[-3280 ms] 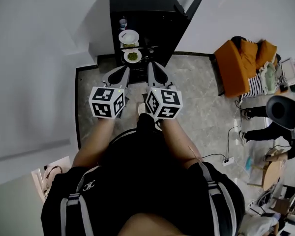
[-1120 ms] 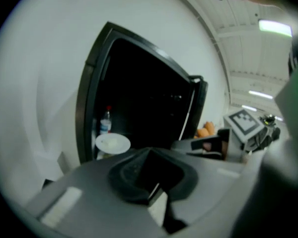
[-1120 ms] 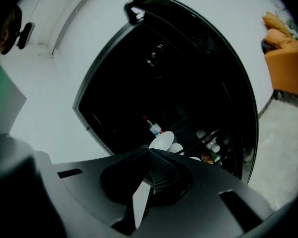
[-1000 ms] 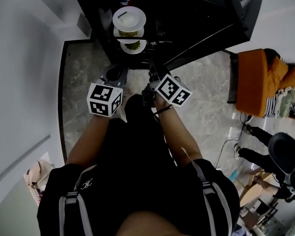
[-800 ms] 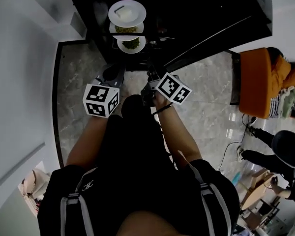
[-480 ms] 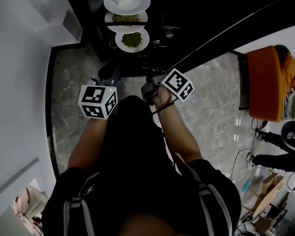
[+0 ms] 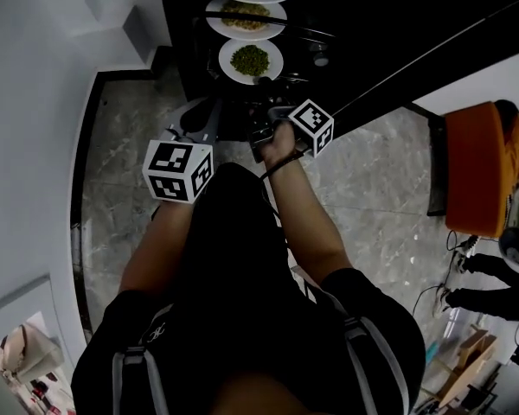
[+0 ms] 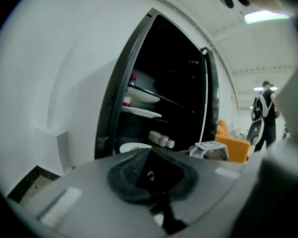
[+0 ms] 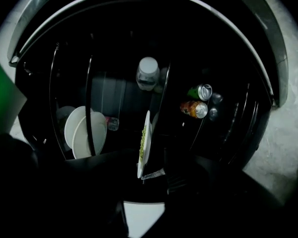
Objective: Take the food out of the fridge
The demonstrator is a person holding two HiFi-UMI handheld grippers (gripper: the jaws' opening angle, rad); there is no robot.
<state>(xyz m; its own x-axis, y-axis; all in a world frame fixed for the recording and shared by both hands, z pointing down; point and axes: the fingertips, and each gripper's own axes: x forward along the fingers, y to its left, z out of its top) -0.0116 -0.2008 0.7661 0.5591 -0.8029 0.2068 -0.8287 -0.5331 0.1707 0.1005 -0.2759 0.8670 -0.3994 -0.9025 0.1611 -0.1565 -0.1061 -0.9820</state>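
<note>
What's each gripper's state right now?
Left gripper: closed, empty.
Right gripper: open, jaws have just been opening; nothing gripped, near rim of the plate of green food at its tips.

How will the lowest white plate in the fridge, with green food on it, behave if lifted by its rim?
The plate looks ceramic: probably stiff and breakable. It is shallow, so the loose green food may spill if tilted. Its smooth rim could slip.

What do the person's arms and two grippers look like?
Each gripper carries a white cube with black square markers. The left gripper has a pale grey body; the right gripper looks darker. The person wears a black short-sleeved top with pale shoulder stripes and a thin dark band on the right wrist.
</note>
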